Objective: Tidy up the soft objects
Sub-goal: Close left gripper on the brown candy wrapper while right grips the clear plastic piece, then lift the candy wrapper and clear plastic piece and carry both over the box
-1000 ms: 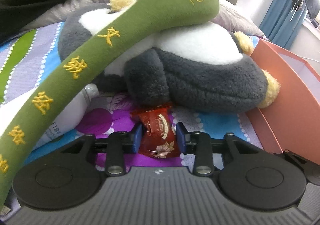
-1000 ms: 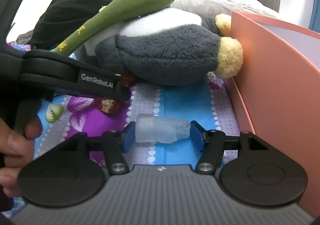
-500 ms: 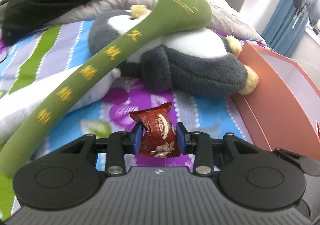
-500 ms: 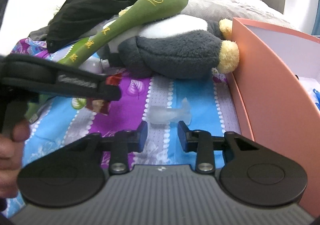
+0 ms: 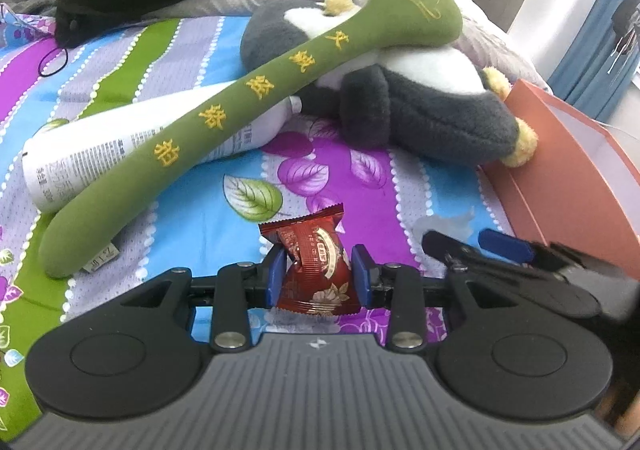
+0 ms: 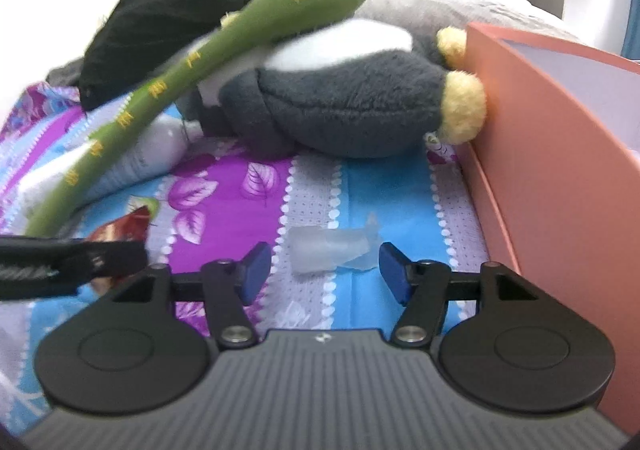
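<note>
Left gripper (image 5: 319, 270): fingers clamped on the red candy packet (image 5: 316, 266), lifted off the bedsheet (image 5: 192, 210) near the orange box (image 5: 568, 186); the slick wrapper may slip. Right gripper (image 6: 318, 270): fingers opening astride the clear soft piece (image 6: 328, 248), untouched beside the box; closing may squash or flick it.

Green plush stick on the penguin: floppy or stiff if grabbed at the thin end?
Probably floppy: the green plush stick already sags along the penguin and the bottle. Its fat head likely droops. Looks light, and fabric should grip well.

Black grippers, blue-padded fingers (image 6: 390, 270)
</note>
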`<action>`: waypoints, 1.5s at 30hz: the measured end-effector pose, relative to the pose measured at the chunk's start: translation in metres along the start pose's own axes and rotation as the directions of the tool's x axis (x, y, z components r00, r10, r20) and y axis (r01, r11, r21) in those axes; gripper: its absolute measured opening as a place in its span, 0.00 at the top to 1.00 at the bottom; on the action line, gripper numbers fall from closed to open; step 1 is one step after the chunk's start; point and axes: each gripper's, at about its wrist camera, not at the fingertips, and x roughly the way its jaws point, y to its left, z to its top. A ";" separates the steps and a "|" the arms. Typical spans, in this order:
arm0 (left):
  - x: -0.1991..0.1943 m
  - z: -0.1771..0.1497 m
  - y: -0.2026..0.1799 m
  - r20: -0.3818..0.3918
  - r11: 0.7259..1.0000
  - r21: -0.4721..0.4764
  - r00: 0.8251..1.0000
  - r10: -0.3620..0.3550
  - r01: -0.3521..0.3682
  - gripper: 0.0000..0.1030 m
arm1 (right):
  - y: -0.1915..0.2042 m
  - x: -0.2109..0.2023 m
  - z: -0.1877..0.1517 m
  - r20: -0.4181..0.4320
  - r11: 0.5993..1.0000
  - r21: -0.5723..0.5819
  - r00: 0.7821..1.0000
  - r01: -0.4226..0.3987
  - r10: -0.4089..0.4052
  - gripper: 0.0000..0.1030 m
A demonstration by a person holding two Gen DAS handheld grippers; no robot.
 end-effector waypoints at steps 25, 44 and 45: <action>-0.063 -0.014 -0.008 0.014 1.000 -0.030 1.000 0.009 -0.008 0.60 | 0.012 -0.036 -0.008 -0.033 0.998 -0.052 0.999 -0.040 0.038 0.87; -0.159 -0.046 -0.047 -0.014 0.998 -0.043 0.999 -0.051 0.051 0.60 | 0.008 -0.180 -0.012 -0.066 0.995 -0.026 0.993 -0.095 0.093 0.87; -0.162 -0.041 -0.051 -0.007 0.998 -0.035 0.999 -0.054 0.053 0.60 | 0.007 -0.185 -0.009 -0.054 0.995 -0.028 0.994 -0.096 0.095 0.87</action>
